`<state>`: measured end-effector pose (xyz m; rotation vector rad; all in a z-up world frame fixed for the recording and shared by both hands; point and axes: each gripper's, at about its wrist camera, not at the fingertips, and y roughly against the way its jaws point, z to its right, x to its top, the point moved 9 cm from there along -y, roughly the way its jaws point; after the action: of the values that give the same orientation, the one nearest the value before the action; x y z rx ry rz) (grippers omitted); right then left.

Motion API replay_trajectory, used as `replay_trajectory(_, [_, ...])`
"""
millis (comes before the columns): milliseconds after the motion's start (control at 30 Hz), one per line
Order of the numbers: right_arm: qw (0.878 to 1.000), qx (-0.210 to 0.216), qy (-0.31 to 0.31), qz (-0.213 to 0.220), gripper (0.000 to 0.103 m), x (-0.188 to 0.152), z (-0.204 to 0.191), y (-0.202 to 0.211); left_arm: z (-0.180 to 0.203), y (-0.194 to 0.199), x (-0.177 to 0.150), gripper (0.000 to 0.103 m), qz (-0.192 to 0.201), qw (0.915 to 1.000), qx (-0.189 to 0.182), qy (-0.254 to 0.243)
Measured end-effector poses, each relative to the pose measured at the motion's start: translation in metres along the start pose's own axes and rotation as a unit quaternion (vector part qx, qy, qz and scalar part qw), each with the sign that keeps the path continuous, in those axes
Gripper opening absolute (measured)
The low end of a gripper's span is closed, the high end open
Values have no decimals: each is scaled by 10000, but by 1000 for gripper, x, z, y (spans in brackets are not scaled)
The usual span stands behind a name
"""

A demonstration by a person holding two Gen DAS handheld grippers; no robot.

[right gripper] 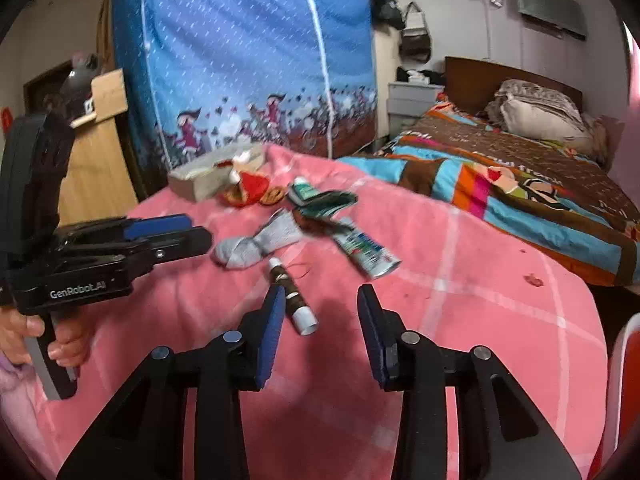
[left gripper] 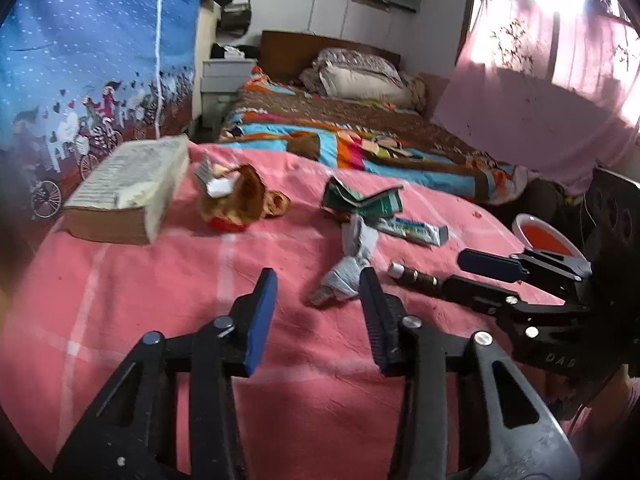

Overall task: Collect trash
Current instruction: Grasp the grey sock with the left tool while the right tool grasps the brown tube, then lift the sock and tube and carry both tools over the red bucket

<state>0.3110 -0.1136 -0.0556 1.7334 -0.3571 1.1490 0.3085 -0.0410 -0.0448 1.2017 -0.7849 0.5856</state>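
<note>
Litter lies on a pink checked cloth (left gripper: pixel 160 320): a grey sock (left gripper: pixel 352 264), a small brown tube with a white cap (left gripper: pixel 416 278), a toothpaste tube (left gripper: pixel 412 230), a flattened green carton (left gripper: pixel 360 200) and a crumpled red-brown wrapper (left gripper: pixel 240 200). My left gripper (left gripper: pixel 318 276) is open, its right finger beside the sock's near end. My right gripper (right gripper: pixel 321 291) is open too; the brown tube (right gripper: pixel 294 300) lies against its left finger, not pinched. Each gripper shows in the other's view: the right one (left gripper: pixel 454 272), the left one (right gripper: pixel 199 231).
A thick book (left gripper: pixel 128 192) rests at the cloth's far left. A red bin with a white rim (left gripper: pixel 548 236) stands at the right, off the cloth. Behind are a bed with a patchwork quilt (left gripper: pixel 360 136), a blue fabric wardrobe (right gripper: pixel 248 60) and a pink curtain (left gripper: pixel 540 100).
</note>
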Motion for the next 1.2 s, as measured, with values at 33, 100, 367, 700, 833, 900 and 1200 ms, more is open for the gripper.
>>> replay_trajectory(33, [9999,24,52,-83,33,-2,-3,-3,1,-1,0,46,-47,10000,-24,-10])
replay_trajectory(100, [9997,44,114,-202,27,-5,-6,-7,1,-4,0,45,-117,9999,-73,-24])
replay_trajectory(367, [9992,-69,193,-348,10,-8,-6,-12,11,-20,-2,43,-488,9984,-230,-154])
replay_trajectory(700, [9986,-478,204,-132,9,-5,0,-5,21,-22,1,28,-452,9986,-154,-240])
replay_trajectory(833, [9982,-538,165,183,9,0,2,8,27,-5,6,27,-90,9995,-29,-305])
replay_trajectory(900, [9974,-537,110,473,9,5,3,20,31,8,8,27,130,9995,-11,-304])
replay_trajectory(1200, [9770,-824,-165,1960,9,30,23,88,66,41,31,27,967,9944,-11,-416])
